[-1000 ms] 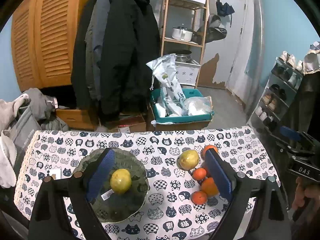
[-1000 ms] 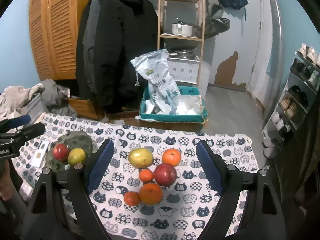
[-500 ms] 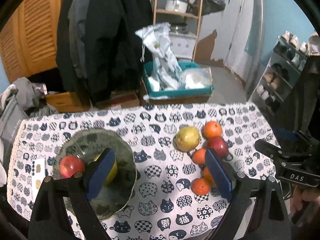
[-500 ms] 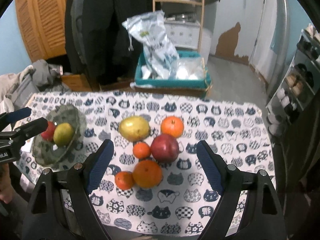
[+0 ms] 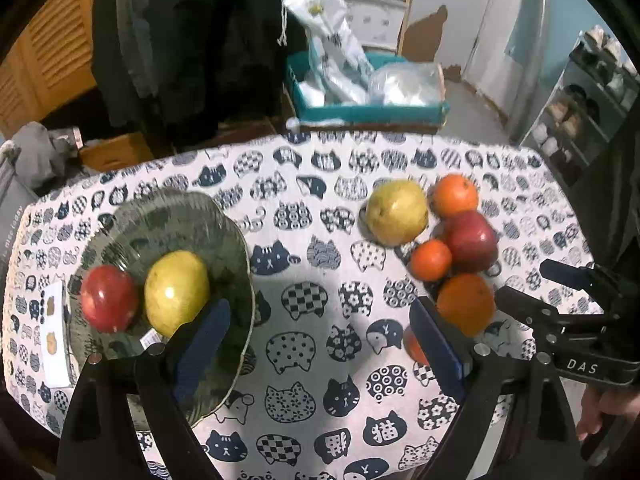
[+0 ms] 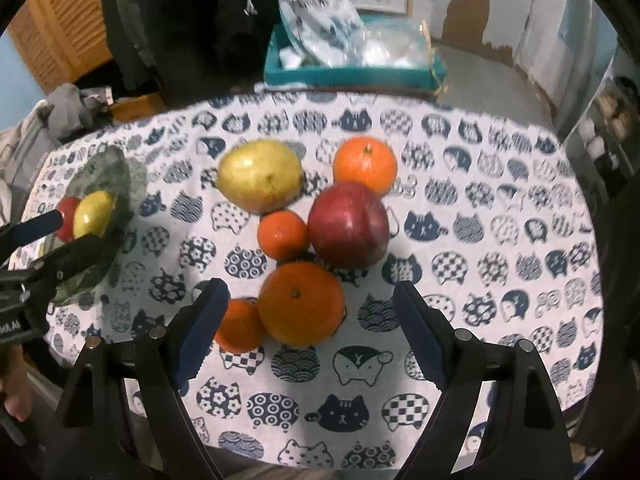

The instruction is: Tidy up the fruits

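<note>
Two fruits down, six to go: a red apple (image 5: 109, 299) and a yellow-green pear (image 5: 176, 290) sit touching in the ribbed green glass bowl (image 5: 168, 216) near the left edge of the table covered in a white cat-print cloth (image 5: 320, 280). The rest lies in a tight cluster toward the right edge: a second yellow pear (image 6: 260, 181) and a mid-sized orange (image 6: 365, 164) on the far side, a large dark-red apple (image 6: 349, 225) with a small tangerine (image 6: 282, 235) pressed against it, then a big orange (image 6: 301, 309) and another small tangerine (image 6: 239, 325) nearest the front edge.

The left gripper (image 5: 320, 336) hangs over the cloth between bowl and cluster, its blue-padded fingers (image 5: 202, 340) spread wide and holding nothing. The right gripper (image 6: 306, 336) hovers over the front of the cluster, jaws likewise wide apart and empty, the big orange framed between them.

By this count the sorting is roughly a quarter done, assuming every piece belongs in the bowl; the big orange looks the likeliest next pick.
</note>
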Tool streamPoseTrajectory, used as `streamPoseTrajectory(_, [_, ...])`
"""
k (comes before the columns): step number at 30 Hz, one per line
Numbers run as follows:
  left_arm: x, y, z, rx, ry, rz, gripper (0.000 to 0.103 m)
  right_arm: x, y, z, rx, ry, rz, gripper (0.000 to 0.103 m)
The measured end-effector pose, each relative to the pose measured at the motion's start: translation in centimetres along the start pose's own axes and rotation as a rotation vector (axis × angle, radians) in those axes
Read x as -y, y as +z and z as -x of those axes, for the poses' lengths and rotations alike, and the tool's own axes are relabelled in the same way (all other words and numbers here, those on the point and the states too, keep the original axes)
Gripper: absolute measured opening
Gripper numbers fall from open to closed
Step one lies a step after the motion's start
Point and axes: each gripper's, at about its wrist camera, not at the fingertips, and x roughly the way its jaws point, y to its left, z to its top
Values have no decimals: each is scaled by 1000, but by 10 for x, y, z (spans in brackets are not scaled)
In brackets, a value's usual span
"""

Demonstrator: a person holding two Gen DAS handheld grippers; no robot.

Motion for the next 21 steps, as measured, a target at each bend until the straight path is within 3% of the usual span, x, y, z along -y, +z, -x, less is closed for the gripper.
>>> streamPoseTrajectory(13, [9, -10, -33, -76, 23, -29, 93, 10, -11, -58, -116, 40, -48, 84])
streamPoseTrajectory(15, [10, -10, -34, -81, 21, -30, 93, 11, -12, -63, -124, 60, -54, 82])
streamPoseTrajectory(17, [11, -10, -35, -84, 19, -30, 93, 11, -13, -67, -134, 91, -56, 70])
streamPoseTrajectory(21, [13, -10, -36, -85, 12, -35, 93, 8, -14, -66, -130, 93, -46, 66])
